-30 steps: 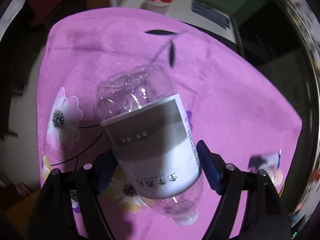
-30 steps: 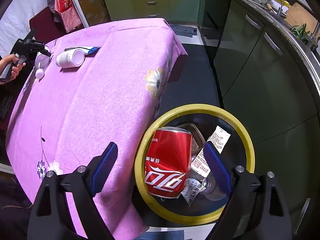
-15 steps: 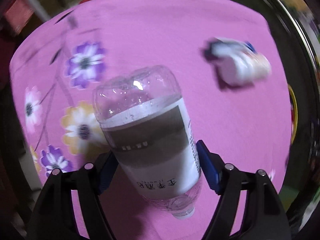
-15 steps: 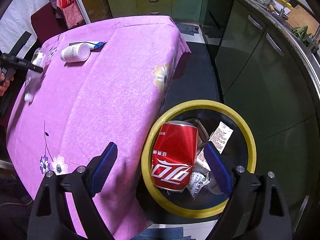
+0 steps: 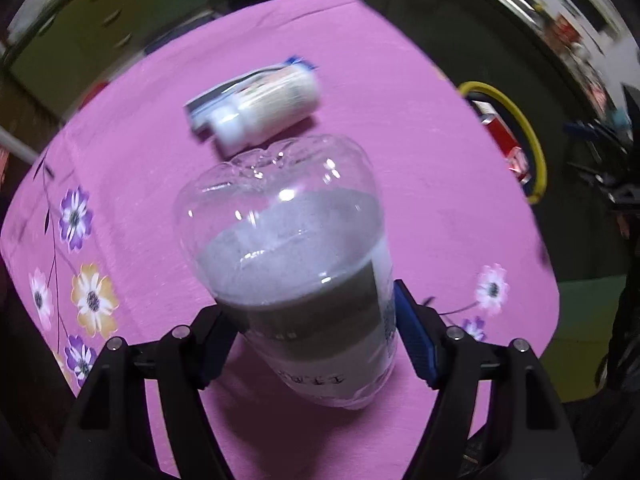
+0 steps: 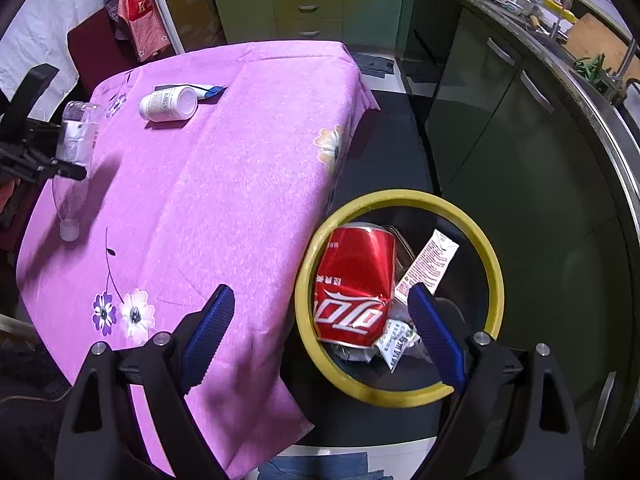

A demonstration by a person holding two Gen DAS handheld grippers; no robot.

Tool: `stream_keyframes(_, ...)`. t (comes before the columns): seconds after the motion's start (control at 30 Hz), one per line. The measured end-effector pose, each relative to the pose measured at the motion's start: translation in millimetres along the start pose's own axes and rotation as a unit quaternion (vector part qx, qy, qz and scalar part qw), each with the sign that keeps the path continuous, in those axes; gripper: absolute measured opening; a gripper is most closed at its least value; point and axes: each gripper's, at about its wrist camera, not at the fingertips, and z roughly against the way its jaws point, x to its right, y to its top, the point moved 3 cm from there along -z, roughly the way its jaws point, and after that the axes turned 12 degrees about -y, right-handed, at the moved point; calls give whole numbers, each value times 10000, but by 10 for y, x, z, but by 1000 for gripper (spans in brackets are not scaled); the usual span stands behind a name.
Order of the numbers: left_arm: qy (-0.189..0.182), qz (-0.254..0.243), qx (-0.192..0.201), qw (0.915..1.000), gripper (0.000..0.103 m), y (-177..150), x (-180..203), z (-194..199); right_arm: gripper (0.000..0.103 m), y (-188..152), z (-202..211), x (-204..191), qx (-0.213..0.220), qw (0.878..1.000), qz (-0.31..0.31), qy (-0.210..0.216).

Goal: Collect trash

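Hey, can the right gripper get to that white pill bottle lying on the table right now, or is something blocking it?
Probably yes. The right gripper is open and empty over the table edge beside the bin, and bare purple tablecloth lies between it and the white pill bottle.

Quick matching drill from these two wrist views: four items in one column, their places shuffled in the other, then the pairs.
1. clear plastic bottle
2. red can
3. white pill bottle
4. right gripper

a. lying on the pink tablecloth
b. inside the yellow-rimmed bin
c. held in the left gripper
d. open above the bin's near rim

Pairs: 1-c, 2-b, 3-a, 4-d
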Motion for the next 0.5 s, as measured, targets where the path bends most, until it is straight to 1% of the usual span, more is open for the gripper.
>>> stream_keyframes(0.03,-26,-71,21,10000,69,-37,16,16,87,-12,9,14,5,10000,-20,-7)
stream_keyframes(0.17,-30,-508,146,9986,68,-25,334,54,87,-70,82,71,83,9999,-118,-11)
stream_keyframes(0.27,-48,-707,204,9973,66,-15,471,101,87,-127,152,103,135,9998,-170,-28)
stream_keyframes(0.3,-51,-744,215,9970,66,1,555,58,87,-150,178,115,150,9997,-186,-30)
stream_keyframes(0.5,-62,-988,279,9947,65,35,764,76,87,-262,313,185,276,9992,-288,-60)
